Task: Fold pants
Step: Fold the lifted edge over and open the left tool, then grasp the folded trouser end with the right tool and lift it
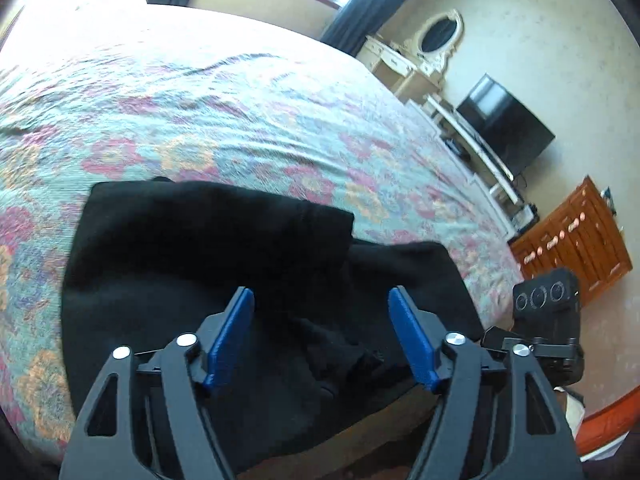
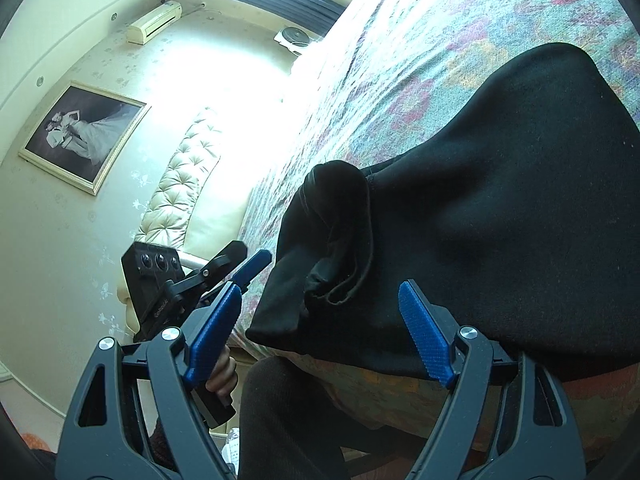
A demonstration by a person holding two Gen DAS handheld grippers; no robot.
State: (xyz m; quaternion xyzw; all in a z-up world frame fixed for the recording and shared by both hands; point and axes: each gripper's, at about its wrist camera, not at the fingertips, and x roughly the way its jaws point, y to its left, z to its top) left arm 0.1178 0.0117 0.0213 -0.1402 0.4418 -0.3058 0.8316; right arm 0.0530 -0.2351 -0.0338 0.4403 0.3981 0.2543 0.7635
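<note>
Black pants (image 1: pixel 208 256) lie folded near the front edge of the bed (image 1: pixel 256 120), on the floral cover. My left tool (image 1: pixel 322 308) hangs above them, blue pads apart, nothing between. My right tool (image 2: pixel 322 300) likewise stands apart, gripping nothing.

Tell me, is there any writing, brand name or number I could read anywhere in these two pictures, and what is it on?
Small pale lettering on the black camera mount of the left gripper, seen in the right wrist view: too small and blurred to read.
Black pants: no label or print visible.
Floral patterned bedspread: pattern only, no words.
Framed black-and-white photograph on the wall: no caption visible.
White wall air conditioner: no legible brand.
Black flat screen: blank.
</note>
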